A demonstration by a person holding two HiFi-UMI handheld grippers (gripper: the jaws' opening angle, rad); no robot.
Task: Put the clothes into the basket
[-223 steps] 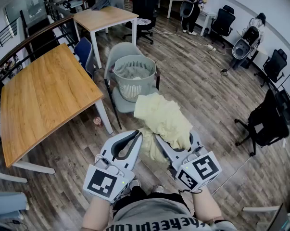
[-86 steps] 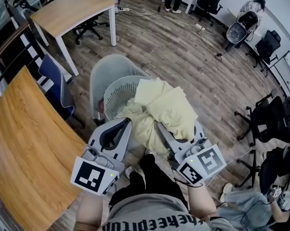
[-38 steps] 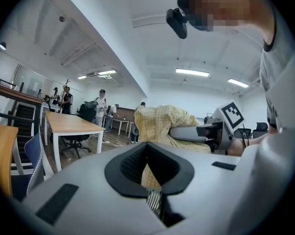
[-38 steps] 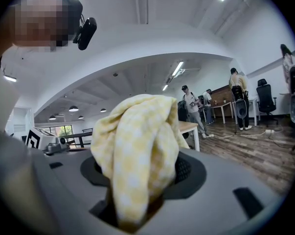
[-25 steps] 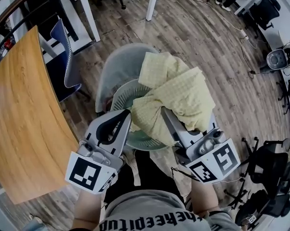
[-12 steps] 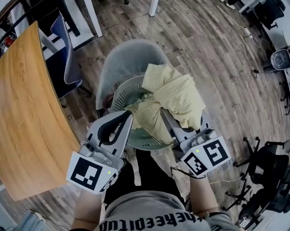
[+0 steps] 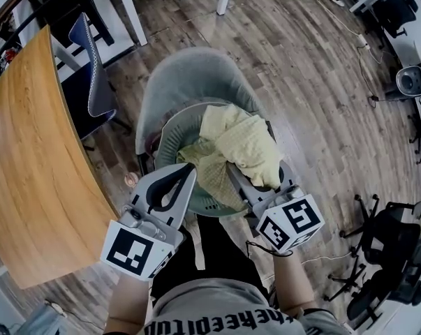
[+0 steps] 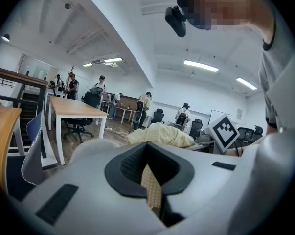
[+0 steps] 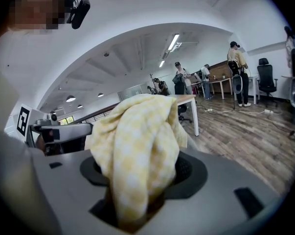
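Note:
A pale yellow checked cloth [image 7: 238, 142] lies heaped over the round grey laundry basket [image 7: 170, 128], which stands on a grey chair [image 7: 189, 75]. The cloth's lower part sinks inside the basket rim. My right gripper [image 7: 232, 169] is at the basket's near edge, shut on a thick bunch of the cloth [image 9: 137, 146] that bulges up between its jaws. My left gripper [image 7: 186, 169], just left of it, is shut on a thin strip of the same cloth [image 8: 151, 192]. The rest of the cloth [image 8: 159, 133] shows beyond the left gripper's tips.
A long wooden table [image 7: 28, 152] runs along the left, with a blue chair [image 7: 91, 68] beside it. Black office chairs [image 7: 392, 229] stand at the right on the wood floor. A small cup [image 7: 131, 180] lies by the table leg. Several people stand far off.
Both grippers have come down with the cloth, the right one more. The cloth, held high above the basket a second ago, now rests on and in it.

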